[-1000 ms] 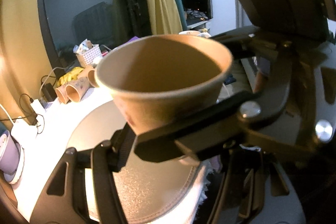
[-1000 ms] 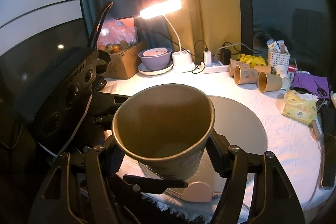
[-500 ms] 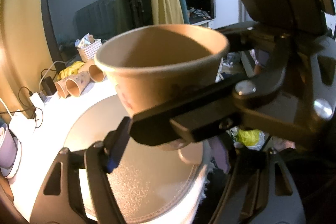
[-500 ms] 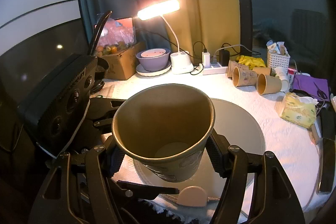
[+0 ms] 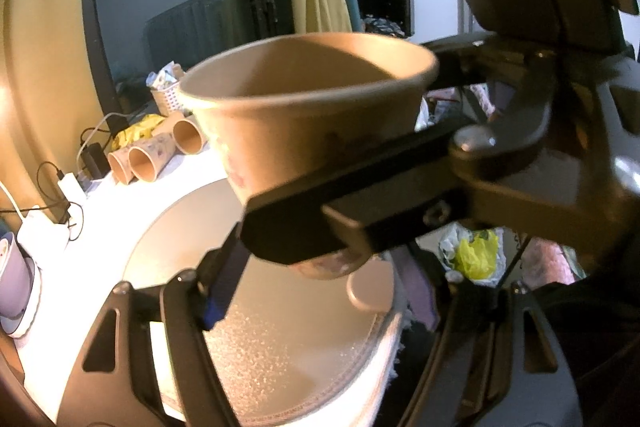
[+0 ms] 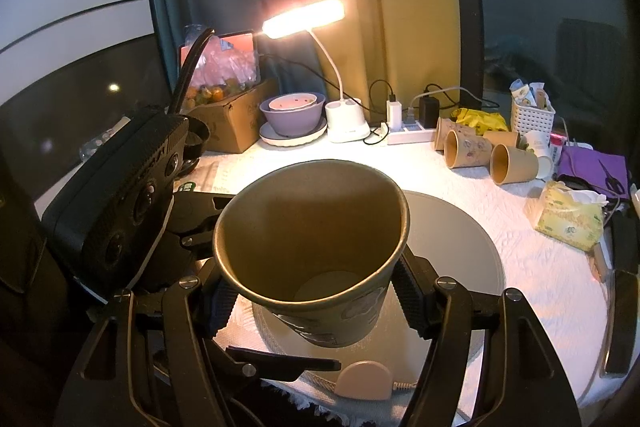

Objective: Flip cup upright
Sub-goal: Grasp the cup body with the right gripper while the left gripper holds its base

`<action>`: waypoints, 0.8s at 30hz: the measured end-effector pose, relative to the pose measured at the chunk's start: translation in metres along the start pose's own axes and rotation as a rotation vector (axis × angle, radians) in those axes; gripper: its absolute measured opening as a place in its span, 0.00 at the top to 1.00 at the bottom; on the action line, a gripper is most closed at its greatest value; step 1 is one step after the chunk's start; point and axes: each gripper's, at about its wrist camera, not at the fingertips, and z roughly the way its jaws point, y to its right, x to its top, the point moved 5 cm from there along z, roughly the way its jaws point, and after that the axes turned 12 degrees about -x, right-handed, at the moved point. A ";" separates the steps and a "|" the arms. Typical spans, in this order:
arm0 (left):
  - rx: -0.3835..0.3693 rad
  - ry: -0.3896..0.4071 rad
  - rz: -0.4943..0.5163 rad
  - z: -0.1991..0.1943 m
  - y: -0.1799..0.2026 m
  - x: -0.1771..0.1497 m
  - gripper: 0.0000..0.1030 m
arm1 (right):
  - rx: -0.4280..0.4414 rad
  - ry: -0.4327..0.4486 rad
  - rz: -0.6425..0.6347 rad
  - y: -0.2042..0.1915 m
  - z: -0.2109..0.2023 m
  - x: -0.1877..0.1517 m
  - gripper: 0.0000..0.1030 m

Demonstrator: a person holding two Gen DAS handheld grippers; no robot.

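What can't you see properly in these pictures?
- Cup bottom: left wrist view, hidden behind the right gripper.
- Left gripper: right finger hidden there too.
- Mat middle: right wrist view, covered by the cup.
- Basket packets: too small to read.

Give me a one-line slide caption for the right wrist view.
Right hand-held gripper grips a brown paper cup, mouth up, above a round grey mat.

**Cup held mouth-up above the round mat**

We see a brown paper cup [image 6: 316, 251] with a faint printed pattern, empty, its open mouth facing up and tilted slightly. It sits raised above the grey round mat [image 6: 460, 239], its base clear of it.
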 end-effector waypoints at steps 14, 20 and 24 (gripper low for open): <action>0.021 0.027 -0.018 -0.009 -0.010 -0.003 0.30 | -0.008 -0.003 -0.010 -0.003 0.006 0.008 0.31; 0.033 0.023 -0.019 -0.011 -0.011 -0.002 0.29 | -0.012 0.008 -0.020 -0.007 0.003 0.012 0.31; 0.048 0.031 -0.031 -0.015 -0.015 -0.002 0.29 | -0.026 0.018 -0.021 -0.006 0.003 0.016 0.31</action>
